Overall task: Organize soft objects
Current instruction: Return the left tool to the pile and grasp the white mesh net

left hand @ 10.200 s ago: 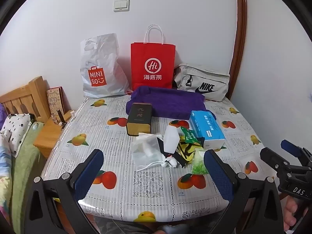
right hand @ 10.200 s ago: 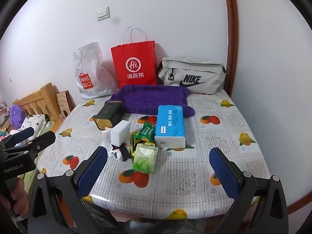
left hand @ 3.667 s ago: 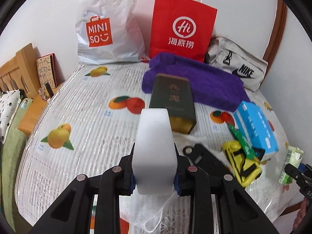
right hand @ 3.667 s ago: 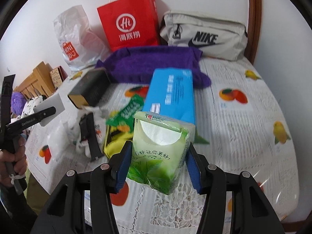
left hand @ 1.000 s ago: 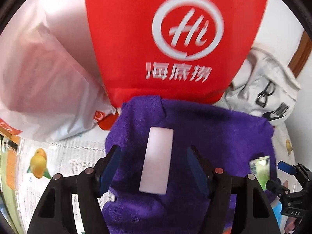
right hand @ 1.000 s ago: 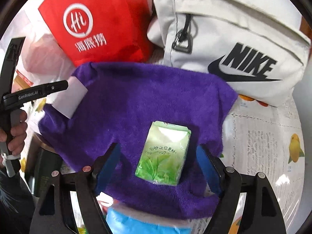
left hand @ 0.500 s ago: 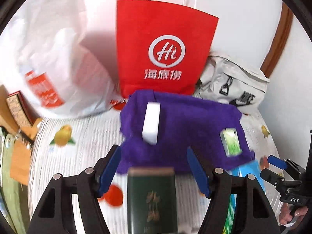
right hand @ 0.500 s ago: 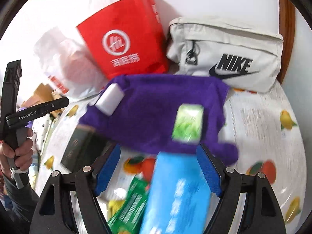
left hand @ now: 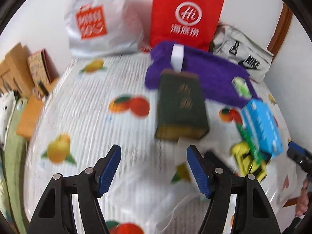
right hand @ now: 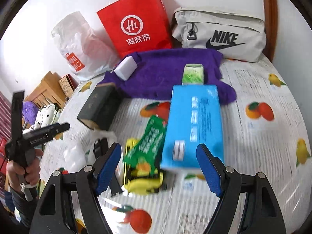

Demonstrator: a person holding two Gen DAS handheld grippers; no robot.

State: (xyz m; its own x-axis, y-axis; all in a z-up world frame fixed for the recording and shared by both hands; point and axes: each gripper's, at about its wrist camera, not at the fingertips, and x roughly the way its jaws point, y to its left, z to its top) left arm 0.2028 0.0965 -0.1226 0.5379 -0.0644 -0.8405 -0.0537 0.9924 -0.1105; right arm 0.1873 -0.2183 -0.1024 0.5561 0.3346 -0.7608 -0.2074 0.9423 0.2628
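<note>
A purple towel (right hand: pixel 167 72) lies at the back of the table; it also shows in the left wrist view (left hand: pixel 210 78). A white sponge block (right hand: pixel 125 68) (left hand: pixel 177 58) rests on its left end and a green tissue pack (right hand: pixel 193 74) (left hand: pixel 240 86) on its right part. My left gripper (left hand: pixel 154 167) is open and empty above the tablecloth, in front of a dark green box (left hand: pixel 181 105). My right gripper (right hand: pixel 159 167) is open and empty, over a blue tissue box (right hand: pixel 193 124), a green packet (right hand: pixel 150 136) and a yellow item (right hand: pixel 142 177).
A red paper bag (right hand: pixel 136 21), a white plastic bag (right hand: pixel 78 44) and a grey Nike bag (right hand: pixel 220 33) stand along the back wall. The dark green box (right hand: pixel 101 105) lies left of centre. A clear plastic bag (left hand: pixel 175 210) and a black item (right hand: pixel 101 146) lie near the front. A bed is at the left.
Both grippers have pulled back from the towel toward the front of the table. The sponge and the green tissue pack stay on the towel.
</note>
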